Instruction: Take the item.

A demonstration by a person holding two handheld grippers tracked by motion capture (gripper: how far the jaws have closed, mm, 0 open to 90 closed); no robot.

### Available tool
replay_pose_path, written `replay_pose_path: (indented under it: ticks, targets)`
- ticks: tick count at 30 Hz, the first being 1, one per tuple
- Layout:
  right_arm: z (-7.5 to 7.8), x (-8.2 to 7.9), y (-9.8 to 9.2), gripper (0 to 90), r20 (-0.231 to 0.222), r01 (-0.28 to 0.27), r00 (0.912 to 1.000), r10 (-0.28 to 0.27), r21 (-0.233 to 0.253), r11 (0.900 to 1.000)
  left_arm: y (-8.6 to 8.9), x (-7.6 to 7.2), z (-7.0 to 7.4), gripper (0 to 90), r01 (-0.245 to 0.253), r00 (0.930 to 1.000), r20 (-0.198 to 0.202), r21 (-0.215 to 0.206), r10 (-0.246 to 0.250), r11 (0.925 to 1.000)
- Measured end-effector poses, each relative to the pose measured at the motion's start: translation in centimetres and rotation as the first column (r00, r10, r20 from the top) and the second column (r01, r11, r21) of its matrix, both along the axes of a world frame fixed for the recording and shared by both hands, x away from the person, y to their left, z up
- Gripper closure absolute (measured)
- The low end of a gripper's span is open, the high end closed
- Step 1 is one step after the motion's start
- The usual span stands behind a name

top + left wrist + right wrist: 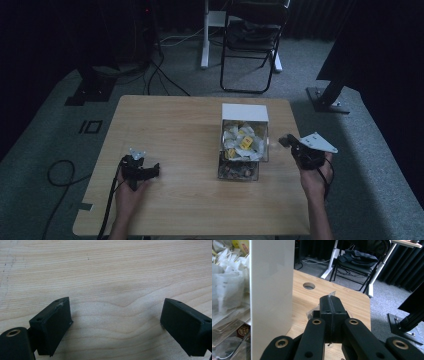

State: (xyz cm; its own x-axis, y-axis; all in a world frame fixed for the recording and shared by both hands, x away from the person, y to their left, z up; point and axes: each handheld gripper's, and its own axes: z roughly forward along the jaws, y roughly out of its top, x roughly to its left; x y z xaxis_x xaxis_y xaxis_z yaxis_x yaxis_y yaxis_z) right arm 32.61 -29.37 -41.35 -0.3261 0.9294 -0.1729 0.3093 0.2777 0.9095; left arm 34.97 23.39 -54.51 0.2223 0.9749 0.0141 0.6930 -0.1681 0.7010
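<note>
You are holding a small clear packet (331,295) pinched in your right tongs (331,301), just beside the white side wall of the box (272,290), so by my reading the picking-out part is either just finished or the packet is about to go in (the pictures alone are not telling me which way it is travelling). The box itself is standing on the table (175,120) right of centre, its upper level heaped with white and yellow sachets (242,140) and its lower level holding darker packets that are too small to make out. Plenty of sachets are sitting in there, so most of the sorting work looks to be ahead of you.

In the right gripper view the two black jaws are pressing flat together, with a sliver of transparent wrapper poking out above and to the left of them. In the high view your right hand (314,175) is hovering off the right side of the box, near the table's right edge, with the tongs pointing toward the box.

Your left tongs (116,320) are spread wide and gripping nothing; they are looking down at bare wood grain. Your left hand (131,192) is resting low on the left part of the table, well apart from the box.
</note>
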Motion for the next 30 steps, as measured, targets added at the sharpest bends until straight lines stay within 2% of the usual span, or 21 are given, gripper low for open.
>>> replay_pose_path:
  ticks: [30]
  targets:
    - [0.2, 2.1, -0.7, 90.0, -0.001, 0.025, 0.9997, -0.025, 0.010, 1.000, 0.0, 0.0, 0.0, 10.7, -0.001, 1.0000, 0.002, -0.002, 0.001, 1.0000]
